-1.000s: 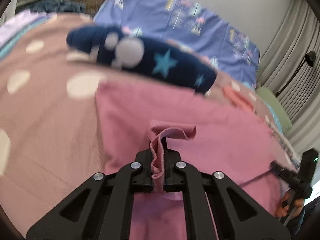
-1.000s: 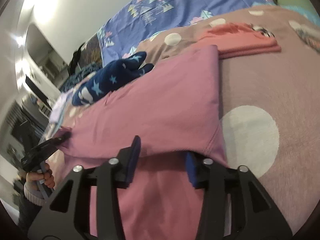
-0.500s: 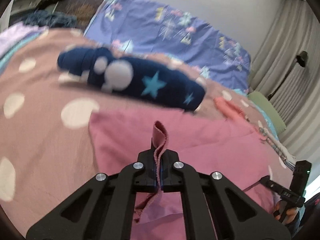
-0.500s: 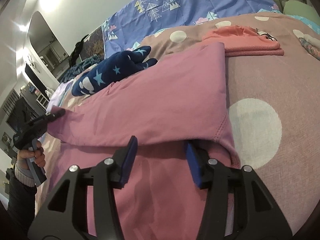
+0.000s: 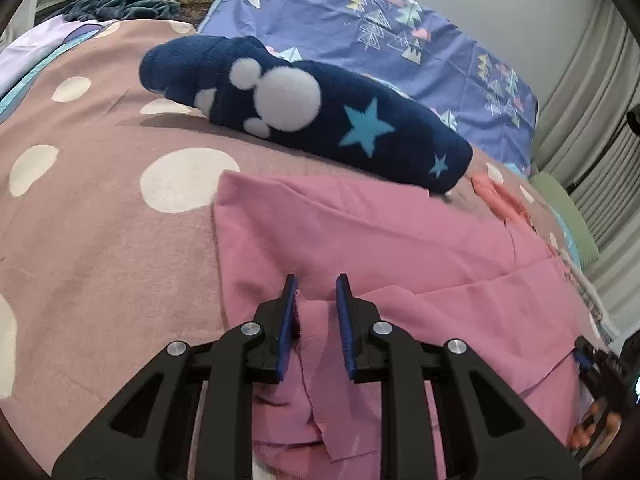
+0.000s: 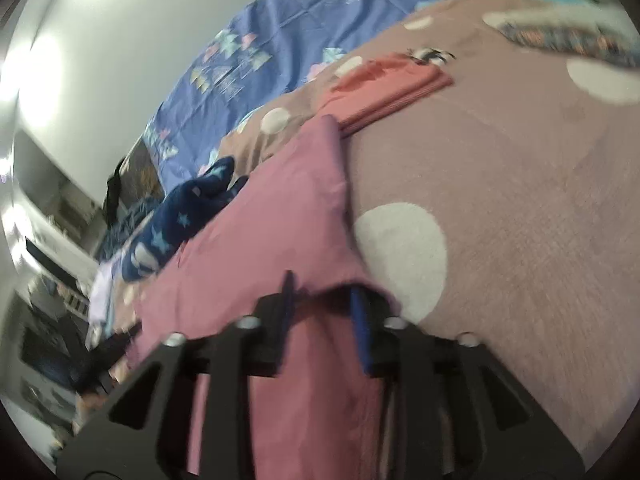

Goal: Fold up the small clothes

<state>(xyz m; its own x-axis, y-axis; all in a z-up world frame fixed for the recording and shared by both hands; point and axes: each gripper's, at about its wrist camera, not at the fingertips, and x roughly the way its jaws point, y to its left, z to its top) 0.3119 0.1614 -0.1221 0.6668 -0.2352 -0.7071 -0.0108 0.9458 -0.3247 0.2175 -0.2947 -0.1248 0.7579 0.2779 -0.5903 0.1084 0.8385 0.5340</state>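
Note:
A pink garment lies folded over on the polka-dot bedspread. It also shows in the right wrist view. My left gripper is open, with a loose pink fold lying between its fingers, not pinched. My right gripper is open over the garment's near right edge, the cloth under its fingers. The right gripper also shows at the far right of the left wrist view. The right wrist view is blurred.
A rolled navy garment with stars lies just behind the pink one. A folded coral garment sits further right. A blue patterned sheet covers the back of the bed. More clothes lie at the far left.
My left gripper has opened and let go of the pink edge it was pinching; the cloth now lies flat. My right gripper stayed open and shifted, its view now tilted and blurred.

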